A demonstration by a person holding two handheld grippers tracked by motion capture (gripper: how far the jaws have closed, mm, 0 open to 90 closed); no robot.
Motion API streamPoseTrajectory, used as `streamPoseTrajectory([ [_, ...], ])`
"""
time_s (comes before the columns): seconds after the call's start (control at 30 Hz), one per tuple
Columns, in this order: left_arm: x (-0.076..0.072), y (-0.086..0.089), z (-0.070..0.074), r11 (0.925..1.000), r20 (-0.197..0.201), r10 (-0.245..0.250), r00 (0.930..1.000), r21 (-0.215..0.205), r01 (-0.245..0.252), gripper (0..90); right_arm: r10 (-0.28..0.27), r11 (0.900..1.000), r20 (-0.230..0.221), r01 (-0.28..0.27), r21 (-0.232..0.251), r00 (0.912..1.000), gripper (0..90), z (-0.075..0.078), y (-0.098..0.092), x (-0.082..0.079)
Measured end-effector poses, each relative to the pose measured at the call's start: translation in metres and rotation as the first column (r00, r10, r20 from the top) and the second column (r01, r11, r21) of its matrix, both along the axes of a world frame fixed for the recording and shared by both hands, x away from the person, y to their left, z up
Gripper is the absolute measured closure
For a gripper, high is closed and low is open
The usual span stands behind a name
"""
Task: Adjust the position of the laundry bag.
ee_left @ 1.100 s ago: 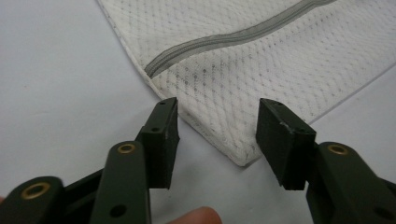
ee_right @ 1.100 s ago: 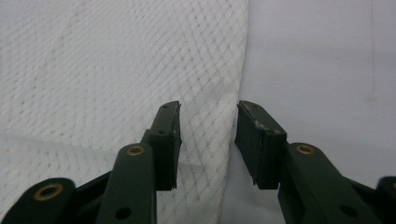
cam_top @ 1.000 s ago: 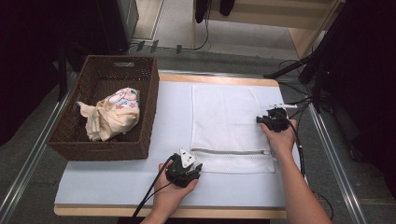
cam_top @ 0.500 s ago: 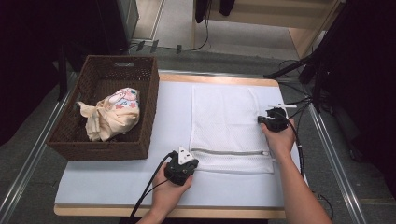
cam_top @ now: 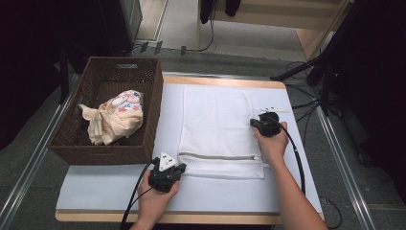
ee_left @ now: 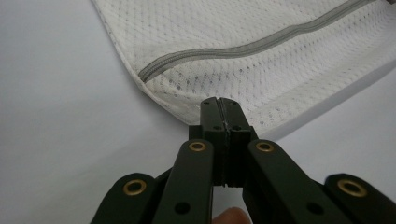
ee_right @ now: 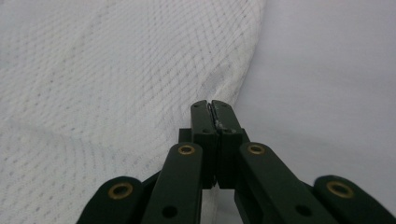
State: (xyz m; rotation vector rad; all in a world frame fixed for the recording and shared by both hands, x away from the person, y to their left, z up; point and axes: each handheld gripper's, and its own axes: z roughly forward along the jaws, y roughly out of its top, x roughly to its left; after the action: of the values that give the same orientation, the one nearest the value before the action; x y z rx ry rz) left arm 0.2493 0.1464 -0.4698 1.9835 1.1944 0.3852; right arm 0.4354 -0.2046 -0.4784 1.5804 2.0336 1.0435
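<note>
A white mesh laundry bag (cam_top: 218,129) lies flat on the table, its grey zipper (cam_top: 218,156) running across near the front edge. My left gripper (cam_top: 180,166) is shut on the bag's front left corner; in the left gripper view the jaws (ee_left: 219,105) meet on the mesh (ee_left: 243,60) just below the zipper's end (ee_left: 154,70). My right gripper (cam_top: 253,123) is shut on the bag's right edge. There the mesh (ee_right: 107,84) puckers toward the closed tips (ee_right: 211,108).
A dark wicker basket (cam_top: 103,154) stands on the table's left side, holding a bundled cream and patterned cloth (cam_top: 117,117). The pale table cover (cam_top: 95,191) shows bare in front of the basket and to the right of the bag. Cables trail off the table's right.
Both grippers have moved left across the table, and the mesh bag has slid left with them, closer to the basket.
</note>
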Motion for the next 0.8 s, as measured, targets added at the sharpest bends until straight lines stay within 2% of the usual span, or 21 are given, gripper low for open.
streamPoseTrajectory([
  [0.23, -0.006, 0.021, 0.001, 0.9989, 0.005, 0.045, 0.999, -0.011, -0.045, 90.0, 0.036, 0.999, 0.032, -0.037, 0.006, 0.9988, 90.0, 0.003, 0.025, -0.001],
  [0.4, -0.007, 0.029, 0.001, 0.998, 0.009, 0.062, 0.9981, -0.014, -0.062, 90.0, 0.046, 0.999, 0.024, -0.046, 0.004, 0.9986, 89.9, -0.002, 0.035, 0.0],
  [0.8, -0.01, 0.035, 0.0, 0.9973, 0.002, 0.072, 0.9974, -0.017, -0.072, 90.0, 0.055, 0.998, 0.024, -0.055, 0.007, 0.9982, 89.9, -0.002, 0.04, 0.0],
])
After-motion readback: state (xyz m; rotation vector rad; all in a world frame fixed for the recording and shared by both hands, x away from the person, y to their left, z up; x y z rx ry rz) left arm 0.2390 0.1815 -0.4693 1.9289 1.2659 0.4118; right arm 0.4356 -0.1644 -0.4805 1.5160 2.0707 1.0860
